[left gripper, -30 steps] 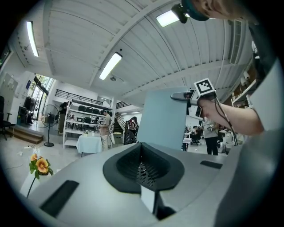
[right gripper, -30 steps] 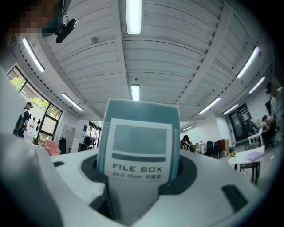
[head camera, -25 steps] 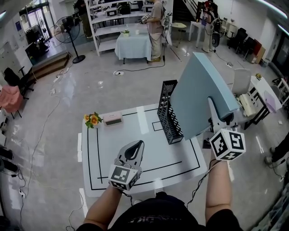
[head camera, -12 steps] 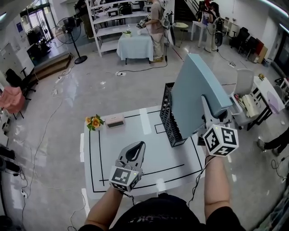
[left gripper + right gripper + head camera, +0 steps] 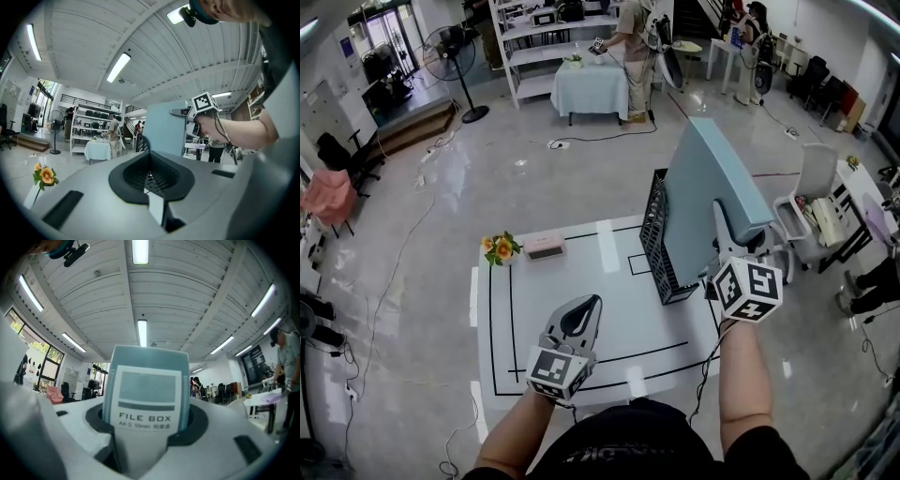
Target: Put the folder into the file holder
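Folder (image 5: 712, 192) lowered nearer file holder (image 5: 654, 234), standing upright

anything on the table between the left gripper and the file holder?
Nothing. In the head view, the stretch of table between the left gripper and the file holder is bare.

place: open lab hall | signs: shelving (image 5: 520, 56), pedestal fan (image 5: 448, 42), taped table (image 5: 581, 291)
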`<action>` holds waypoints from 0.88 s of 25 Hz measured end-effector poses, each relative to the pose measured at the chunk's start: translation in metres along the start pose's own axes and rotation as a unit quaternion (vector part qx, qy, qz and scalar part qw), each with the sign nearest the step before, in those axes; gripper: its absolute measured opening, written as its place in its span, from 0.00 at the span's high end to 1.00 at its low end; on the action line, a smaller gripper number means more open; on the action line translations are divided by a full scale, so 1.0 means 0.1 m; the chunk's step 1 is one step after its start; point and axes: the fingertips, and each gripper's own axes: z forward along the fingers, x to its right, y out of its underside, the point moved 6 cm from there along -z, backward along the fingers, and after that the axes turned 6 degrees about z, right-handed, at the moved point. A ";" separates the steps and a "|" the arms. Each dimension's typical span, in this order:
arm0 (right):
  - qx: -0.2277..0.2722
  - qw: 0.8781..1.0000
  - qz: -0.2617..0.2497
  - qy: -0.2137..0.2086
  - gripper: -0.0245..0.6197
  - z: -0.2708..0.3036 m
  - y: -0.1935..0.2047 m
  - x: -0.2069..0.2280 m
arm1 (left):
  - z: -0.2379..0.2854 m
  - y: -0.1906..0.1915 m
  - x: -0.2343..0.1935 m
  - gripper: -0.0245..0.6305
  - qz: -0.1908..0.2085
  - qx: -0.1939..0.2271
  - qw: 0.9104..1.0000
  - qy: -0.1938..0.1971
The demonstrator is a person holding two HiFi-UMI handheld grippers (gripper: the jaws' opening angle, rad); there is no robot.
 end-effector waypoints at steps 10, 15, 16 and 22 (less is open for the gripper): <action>-0.013 1.000 -0.009 0.003 0.54 0.11 0.33 -0.05 | -0.02 0.05 -0.09 0.96 -0.004 -0.005 1.000 -0.010; -0.023 1.000 -0.010 0.005 0.54 0.15 0.50 -0.05 | -0.03 0.09 -0.12 0.96 -0.012 -0.010 1.000 -0.015; -0.025 1.000 -0.011 0.006 0.54 0.15 0.53 -0.05 | -0.04 0.10 -0.13 0.96 -0.013 -0.011 1.000 -0.015; -0.040 0.999 -0.014 0.010 0.54 0.14 0.77 -0.05 | -0.07 0.14 -0.18 0.96 -0.016 -0.019 0.999 -0.021</action>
